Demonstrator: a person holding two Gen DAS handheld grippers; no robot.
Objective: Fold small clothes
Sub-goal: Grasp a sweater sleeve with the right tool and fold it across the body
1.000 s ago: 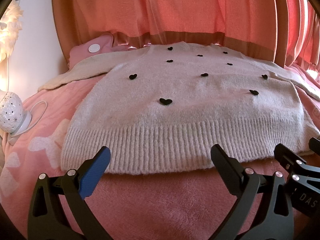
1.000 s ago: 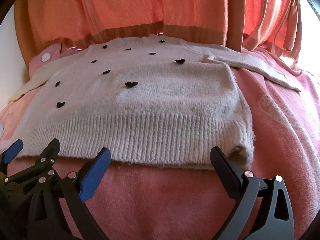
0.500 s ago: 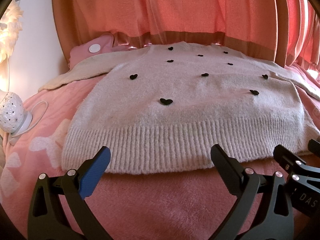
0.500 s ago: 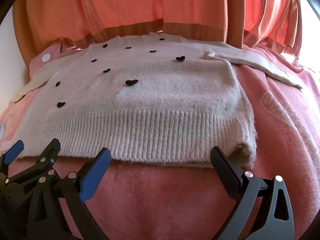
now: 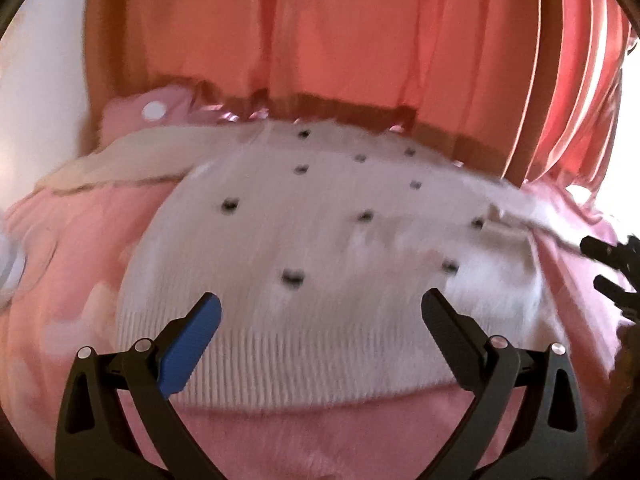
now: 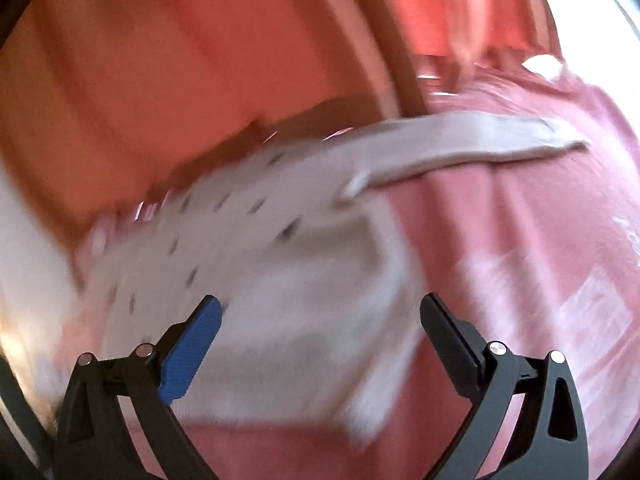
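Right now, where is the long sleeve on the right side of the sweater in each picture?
Left wrist view: the sleeve lies far right, blurred, running toward the edge.
Right wrist view: the sleeve stretches across the upper middle to the right.
Shared landmark: the sweater's dark hearts.

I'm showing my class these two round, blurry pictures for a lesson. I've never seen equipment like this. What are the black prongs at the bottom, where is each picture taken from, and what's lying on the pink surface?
No robot here: a person holds a two-fingered tool in each hand, with a wide-angle camera on each looking along its fingers. One picture comes from the left tool, the other from the right tool. Both tools are open and hold nothing. On the pink blanket lies a cream sweater with small dark spots, spread flat, one sleeve stretched out sideways. Orange curtains hang behind. The blur suggests the cameras are moving.
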